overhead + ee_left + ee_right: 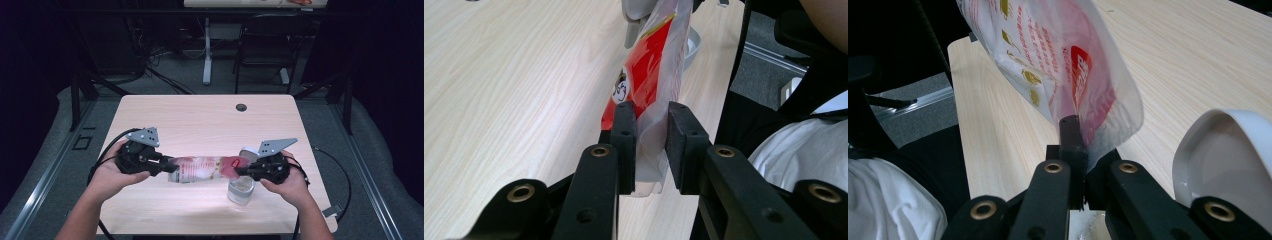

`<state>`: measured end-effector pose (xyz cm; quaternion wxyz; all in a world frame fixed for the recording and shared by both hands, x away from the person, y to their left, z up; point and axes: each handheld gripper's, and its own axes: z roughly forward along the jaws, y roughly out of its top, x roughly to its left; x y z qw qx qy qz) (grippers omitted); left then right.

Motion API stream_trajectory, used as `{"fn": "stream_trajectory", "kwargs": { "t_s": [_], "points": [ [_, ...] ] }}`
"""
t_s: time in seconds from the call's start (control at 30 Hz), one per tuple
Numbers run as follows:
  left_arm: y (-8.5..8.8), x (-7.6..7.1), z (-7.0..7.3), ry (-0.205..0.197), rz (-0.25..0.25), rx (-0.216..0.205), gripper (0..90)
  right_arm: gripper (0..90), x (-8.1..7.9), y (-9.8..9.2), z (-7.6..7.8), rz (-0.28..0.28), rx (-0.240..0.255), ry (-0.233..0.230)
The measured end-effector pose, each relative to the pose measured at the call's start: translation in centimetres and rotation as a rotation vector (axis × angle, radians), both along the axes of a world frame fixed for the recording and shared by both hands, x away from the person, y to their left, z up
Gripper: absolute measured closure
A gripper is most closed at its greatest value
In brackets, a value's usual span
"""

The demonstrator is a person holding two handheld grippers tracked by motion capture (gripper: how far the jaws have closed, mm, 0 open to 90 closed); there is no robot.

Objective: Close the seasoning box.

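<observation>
Spanning both hand-held grippers (167,165), pouch (202,169) mid-table.

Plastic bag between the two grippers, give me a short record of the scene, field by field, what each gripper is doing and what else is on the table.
held thing: red and clear plastic bag, stretched level above the table
left gripper: jaws on either side of one end of the bag, pads against it
right gripper: jaws shut on the other end of the bag
under the bag: clear glass container, close to the right gripper
beside the right gripper: white rounded lid
table surface: light wood, with a round dark hole near the far edge
</observation>
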<state>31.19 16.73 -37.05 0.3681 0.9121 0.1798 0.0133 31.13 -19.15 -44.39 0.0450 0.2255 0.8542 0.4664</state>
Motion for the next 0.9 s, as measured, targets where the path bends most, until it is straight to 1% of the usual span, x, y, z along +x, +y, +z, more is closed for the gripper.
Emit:
{"fn": "stream_trajectory", "kwargs": {
  "t_s": [0.2, 0.33, 0.43, 0.7, 0.77, 0.9],
  "points": [
    [-0.4, 0.1, 0.4, -0.008, -0.007, 0.001, 75.9, 89.2, 0.0, -0.3, 0.1, -0.010, 0.006, -0.001],
    [-0.7, 0.1, 0.6, -0.009, -0.012, 0.004, 75.9, 88.9, 0.0, -0.4, 0.1, -0.013, -0.004, 0.000],
    [-0.8, 0.2, 0.8, -0.011, -0.013, -0.003, 76.0, 88.8, 0.0, -0.5, 0.1, -0.009, -0.015, 0.000],
    [-1.2, 0.2, 1.1, -0.018, -0.020, -0.001, 76.0, 88.7, 0.0, -0.7, 0.2, -0.013, -0.022, 0.007],
    [-1.2, 0.3, 1.2, -0.020, -0.022, 0.003, 76.0, 88.7, -0.1, -0.6, 0.3, -0.016, -0.038, 0.003],
    [-1.3, 0.4, 1.3, -0.025, -0.024, 0.001, 76.3, 88.7, -0.3, -0.6, 0.3, -0.019, -0.035, 0.006]
  ]
}}
